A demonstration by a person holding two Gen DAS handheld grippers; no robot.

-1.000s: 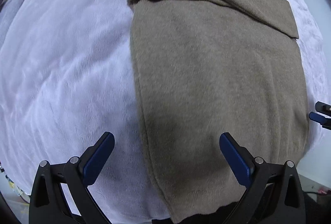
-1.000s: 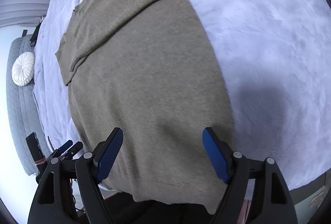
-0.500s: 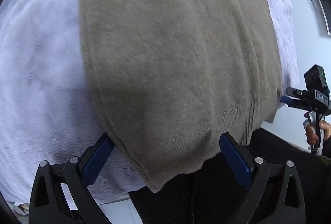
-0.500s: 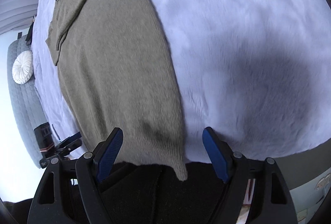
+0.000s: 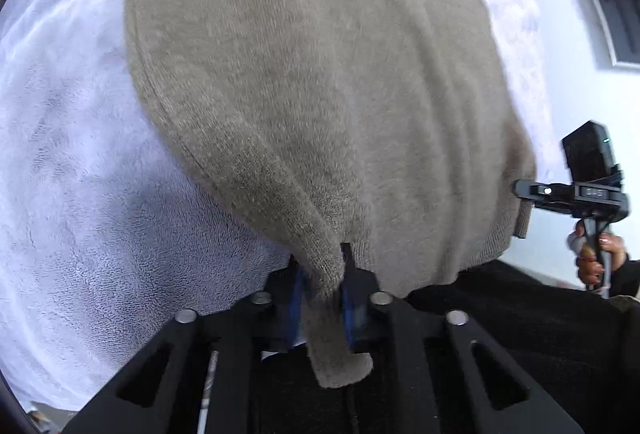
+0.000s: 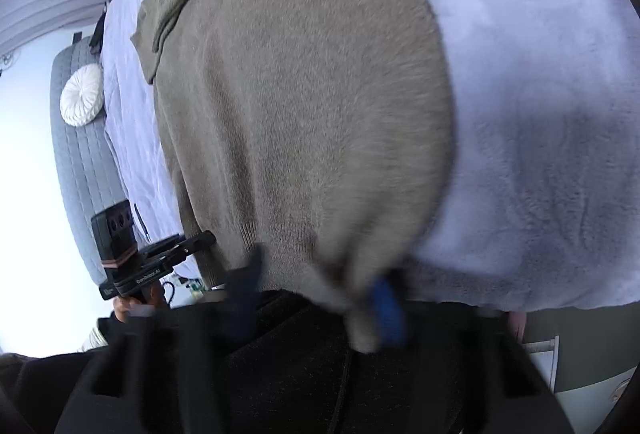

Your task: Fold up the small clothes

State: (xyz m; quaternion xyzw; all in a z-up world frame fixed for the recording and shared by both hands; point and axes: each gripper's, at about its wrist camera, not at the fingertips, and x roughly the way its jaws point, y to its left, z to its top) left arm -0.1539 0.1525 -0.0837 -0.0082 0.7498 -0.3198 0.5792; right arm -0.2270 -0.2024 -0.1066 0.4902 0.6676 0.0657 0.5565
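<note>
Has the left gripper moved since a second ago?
Yes. The left gripper has advanced to the sweater's near hem corner, at the blanket's edge, and shut on it; earlier it was open, farther back.

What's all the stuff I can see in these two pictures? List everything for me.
sweater: one, olive-brown, flat on the blanket, near hem corners pinched
blanket: one, pale lavender, covering the bed
round cushion: one, white, on a grey quilted piece at far left
left gripper: one, black with blue pads, closed on the sweater's hem corner
right gripper: one, black with blue pads, blurred, around the other hem corner
</note>
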